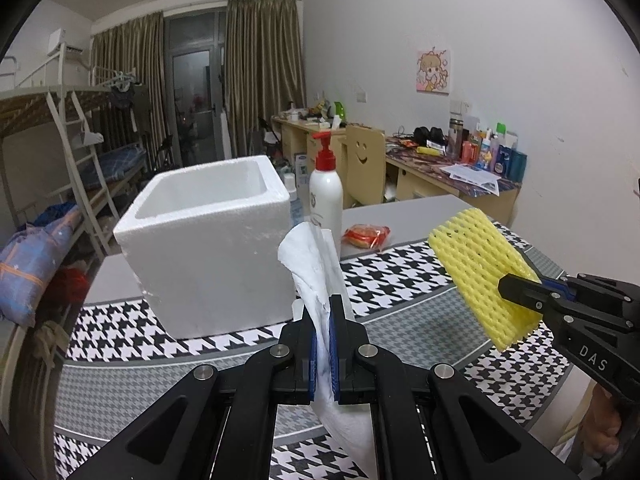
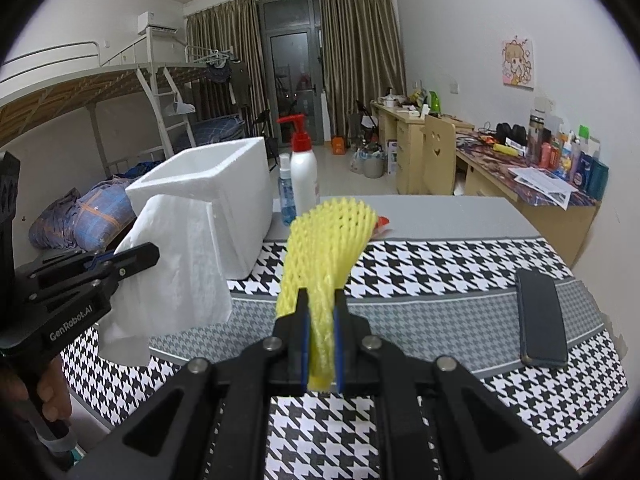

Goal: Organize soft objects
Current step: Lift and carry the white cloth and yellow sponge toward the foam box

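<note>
Left gripper (image 1: 324, 344) clamps a white tissue (image 1: 310, 256) just in front of the foam box (image 1: 208, 240); right gripper (image 2: 322, 344) clamps a yellow foam net (image 2: 324, 248) right of the box. Step in hand: carry. Next, judged: lift both above the box opening, then release

yellow foam net (image 2: 324, 256) betw. right gripper (image 2: 322, 312) jaws, blue pads. white tissue (image 1: 316, 276) in left gripper (image 1: 323, 320), black w/ blue pads. white foam box (image 1: 208, 240) ahead of left gripper. blk/white houndstooth cloth (image 2: 440, 280) w/ grey bands below both. white bottle (image 1: 326, 196), red pump, beyond. black phone (image 2: 540, 316) right of right gripper.
</note>
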{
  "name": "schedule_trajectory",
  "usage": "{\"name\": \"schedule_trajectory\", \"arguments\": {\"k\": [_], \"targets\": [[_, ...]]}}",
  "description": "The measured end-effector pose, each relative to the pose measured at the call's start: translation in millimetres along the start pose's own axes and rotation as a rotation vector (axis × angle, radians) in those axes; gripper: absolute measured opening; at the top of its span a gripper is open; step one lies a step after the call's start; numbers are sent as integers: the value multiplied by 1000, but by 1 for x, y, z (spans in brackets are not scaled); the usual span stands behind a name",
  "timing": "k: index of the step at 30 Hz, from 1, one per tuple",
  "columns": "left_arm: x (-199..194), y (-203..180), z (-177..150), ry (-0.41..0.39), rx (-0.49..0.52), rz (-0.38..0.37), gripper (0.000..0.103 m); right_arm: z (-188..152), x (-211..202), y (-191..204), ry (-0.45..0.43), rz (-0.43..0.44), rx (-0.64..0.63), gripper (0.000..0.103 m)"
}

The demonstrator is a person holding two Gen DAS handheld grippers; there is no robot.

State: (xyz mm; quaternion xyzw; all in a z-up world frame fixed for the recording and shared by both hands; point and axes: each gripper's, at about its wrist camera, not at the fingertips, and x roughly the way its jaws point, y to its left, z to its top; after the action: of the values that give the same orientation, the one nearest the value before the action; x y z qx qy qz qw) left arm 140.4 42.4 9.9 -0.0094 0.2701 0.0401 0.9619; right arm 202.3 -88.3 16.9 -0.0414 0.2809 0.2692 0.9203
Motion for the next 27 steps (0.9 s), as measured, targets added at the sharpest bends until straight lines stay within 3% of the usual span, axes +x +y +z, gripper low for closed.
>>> {"name": "schedule_trajectory", "arguments": {"k": [27], "targets": [[-22, 21, 30, -105, 11, 34, 5, 38, -6, 32, -73, 49, -71, 13]]}}
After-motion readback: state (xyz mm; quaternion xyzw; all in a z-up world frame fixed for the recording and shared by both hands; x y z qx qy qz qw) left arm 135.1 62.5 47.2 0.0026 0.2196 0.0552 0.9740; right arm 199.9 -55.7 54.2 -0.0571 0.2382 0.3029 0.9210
